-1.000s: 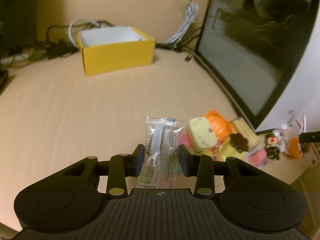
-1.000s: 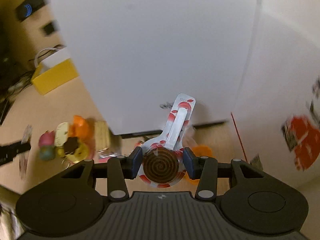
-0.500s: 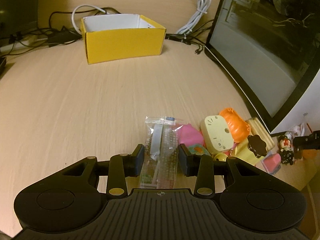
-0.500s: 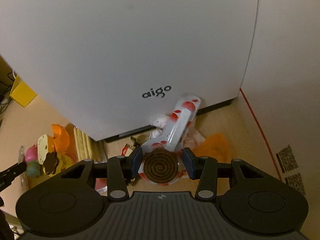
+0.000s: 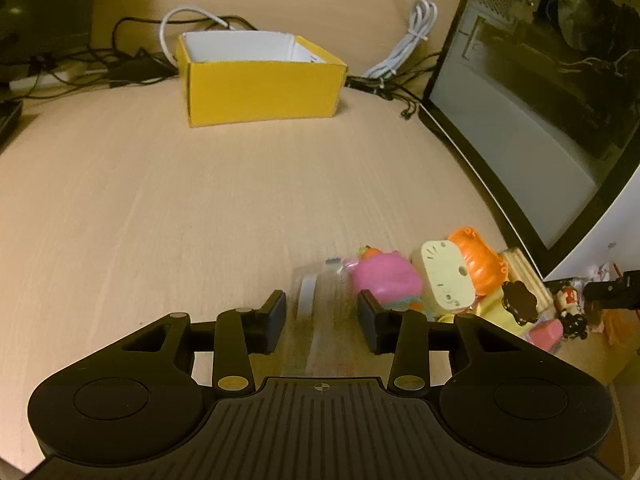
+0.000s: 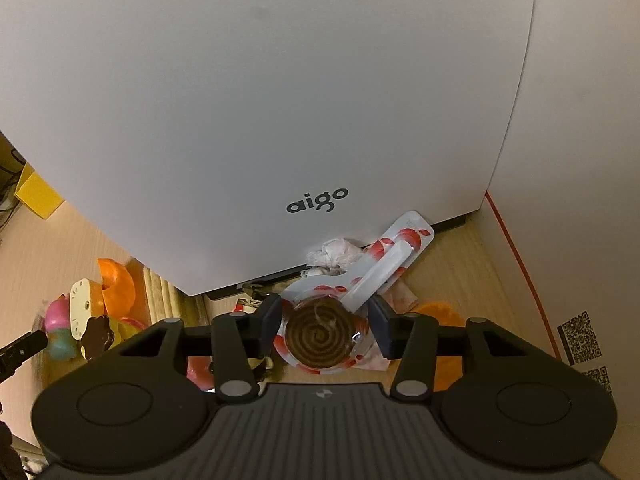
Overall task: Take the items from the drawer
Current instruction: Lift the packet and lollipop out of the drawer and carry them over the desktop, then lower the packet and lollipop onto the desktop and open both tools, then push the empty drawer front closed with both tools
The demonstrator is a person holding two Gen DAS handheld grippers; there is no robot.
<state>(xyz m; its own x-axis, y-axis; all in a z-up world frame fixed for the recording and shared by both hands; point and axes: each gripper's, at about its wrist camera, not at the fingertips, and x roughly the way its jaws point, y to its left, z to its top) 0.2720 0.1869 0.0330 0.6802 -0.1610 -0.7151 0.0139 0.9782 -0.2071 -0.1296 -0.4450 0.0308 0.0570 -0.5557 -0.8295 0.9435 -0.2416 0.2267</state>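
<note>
The right gripper (image 6: pixel 324 326) has its jaws opening around a brown spiral lollipop (image 6: pixel 320 336) in a red-spotted wrapper. The left gripper (image 5: pixel 322 316) has jaws opening, wide around a blurred clear packet (image 5: pixel 316 312) on the surface (image 5: pixel 160 200).

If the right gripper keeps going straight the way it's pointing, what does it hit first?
Probably the wrapped spiral lollipop, lying between the opening jaws of the right gripper; beyond it, the desk.
</note>
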